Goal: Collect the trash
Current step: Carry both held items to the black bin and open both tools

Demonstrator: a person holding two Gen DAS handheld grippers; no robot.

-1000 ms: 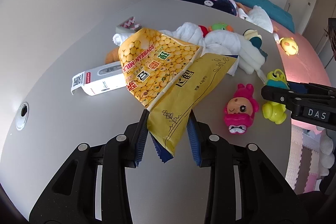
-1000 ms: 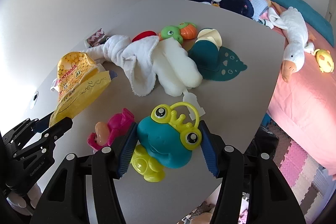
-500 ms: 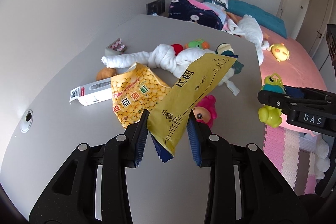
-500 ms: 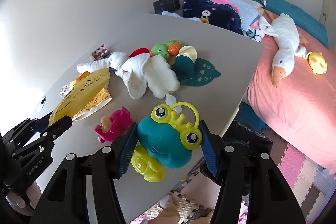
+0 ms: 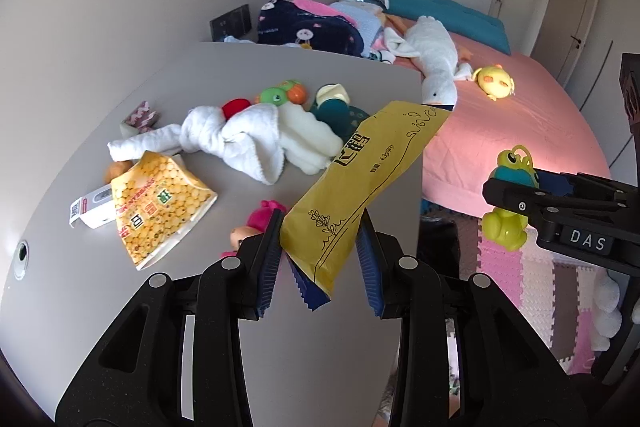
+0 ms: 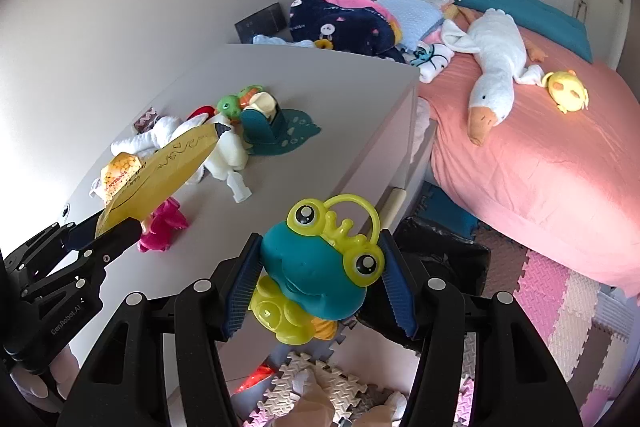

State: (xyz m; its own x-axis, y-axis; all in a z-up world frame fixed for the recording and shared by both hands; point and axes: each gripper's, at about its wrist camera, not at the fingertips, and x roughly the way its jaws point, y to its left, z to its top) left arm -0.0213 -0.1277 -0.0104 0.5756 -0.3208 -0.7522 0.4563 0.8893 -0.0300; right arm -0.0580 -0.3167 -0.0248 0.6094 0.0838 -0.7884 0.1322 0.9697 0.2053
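Observation:
My left gripper [image 5: 318,261] is shut on a long yellow wrapper [image 5: 360,183], held up above the grey table's right edge; it also shows in the right wrist view [image 6: 160,171]. My right gripper [image 6: 318,291] is shut on a teal and yellow frog toy [image 6: 324,271], held off the table's front corner above the floor; the toy also shows in the left wrist view [image 5: 510,203]. A yellow soybean-print bag [image 5: 158,203] and a white carton [image 5: 92,213] lie on the table [image 5: 100,307].
On the table lie a white towel [image 5: 236,139], a pink doll toy [image 5: 256,223], a teal holder [image 6: 260,123] and small toys. A dark bin bag [image 6: 444,255] sits on the floor beside the table. A pink bed [image 6: 540,163] with a plush goose lies to the right.
Both grippers have lifted and drawn back from the table with their loads. The yellow wrapper has come off the soybean bag, and the frog toy now hangs past the table's corner.

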